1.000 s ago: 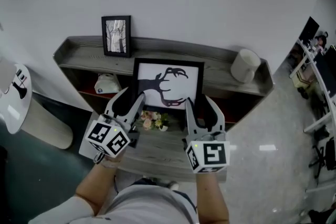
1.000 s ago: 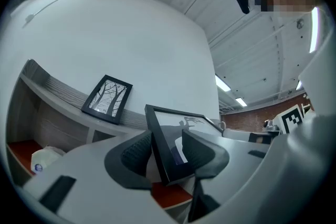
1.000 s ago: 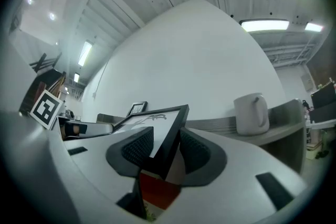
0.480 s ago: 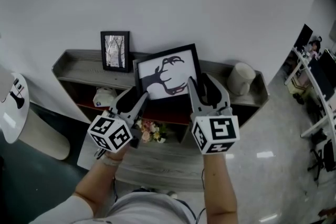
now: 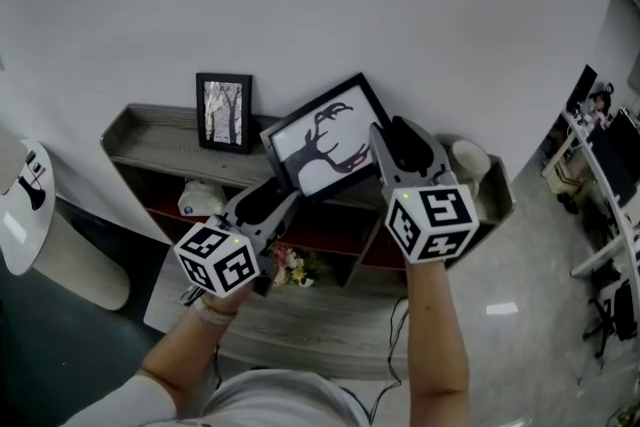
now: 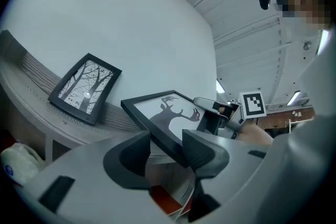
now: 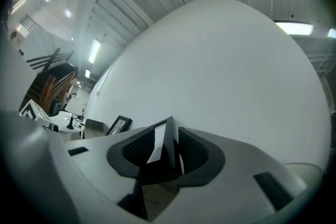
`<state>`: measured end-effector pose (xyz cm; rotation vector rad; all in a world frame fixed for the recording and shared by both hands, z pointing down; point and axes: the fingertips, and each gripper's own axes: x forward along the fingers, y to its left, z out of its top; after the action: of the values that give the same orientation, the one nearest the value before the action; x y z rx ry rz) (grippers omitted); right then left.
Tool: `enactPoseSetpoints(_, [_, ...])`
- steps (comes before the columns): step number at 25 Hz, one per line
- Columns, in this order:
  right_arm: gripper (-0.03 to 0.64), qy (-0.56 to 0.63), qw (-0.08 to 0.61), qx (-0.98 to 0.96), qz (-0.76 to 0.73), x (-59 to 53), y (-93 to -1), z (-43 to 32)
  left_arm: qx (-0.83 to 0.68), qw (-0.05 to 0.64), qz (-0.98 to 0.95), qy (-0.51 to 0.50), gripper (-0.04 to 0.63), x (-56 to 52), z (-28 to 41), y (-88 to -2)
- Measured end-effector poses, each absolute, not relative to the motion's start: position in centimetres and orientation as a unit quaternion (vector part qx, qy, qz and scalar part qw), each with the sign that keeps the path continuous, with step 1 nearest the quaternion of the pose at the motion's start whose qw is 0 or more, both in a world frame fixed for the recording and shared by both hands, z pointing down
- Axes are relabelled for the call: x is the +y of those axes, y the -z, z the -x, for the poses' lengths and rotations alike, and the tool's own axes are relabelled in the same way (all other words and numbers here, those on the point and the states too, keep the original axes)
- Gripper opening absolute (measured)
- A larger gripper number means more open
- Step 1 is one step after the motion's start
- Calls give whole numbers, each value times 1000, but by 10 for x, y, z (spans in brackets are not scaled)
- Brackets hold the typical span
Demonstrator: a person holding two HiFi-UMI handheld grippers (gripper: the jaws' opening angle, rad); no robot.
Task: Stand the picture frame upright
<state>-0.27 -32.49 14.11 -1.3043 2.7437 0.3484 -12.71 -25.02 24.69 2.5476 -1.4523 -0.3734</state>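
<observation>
The black picture frame [image 5: 322, 147] with a deer silhouette is tilted, its right side raised above the grey shelf top [image 5: 150, 143] near the white wall. My right gripper [image 5: 386, 141] is shut on the frame's right edge; its jaws have just been closing on that edge [image 7: 170, 139], which runs between the pads. My left gripper [image 5: 281, 195] sits at the lower left corner. There the frame [image 6: 168, 115] passes between wide jaws [image 6: 165, 147] with a gap on one side. The right gripper [image 6: 211, 113] shows beyond the frame.
A small black frame [image 5: 224, 111] with a tree print leans upright against the wall at the shelf's left. A white pot [image 5: 468, 161] stands at the shelf's right end. Flowers [image 5: 290, 265] and a white object [image 5: 200, 198] sit on lower shelves. A round white table [image 5: 25, 205] is at far left.
The right gripper has risen with the frame's right edge, tipping the frame from flat on the shelf to a steep tilt. The left gripper shifted slightly up and right at the lower corner.
</observation>
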Motion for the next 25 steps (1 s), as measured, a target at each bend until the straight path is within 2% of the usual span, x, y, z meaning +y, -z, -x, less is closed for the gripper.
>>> enactPoseSetpoints(14, [149, -222, -7, 899, 377, -362, -96, 40, -455, 137, -871, 124, 184, -262, 90, -260])
enactPoseSetpoints(25, [209, -305, -43, 890, 336, -376, -72, 58, -409, 188, -880, 149, 181, -269, 55, -250])
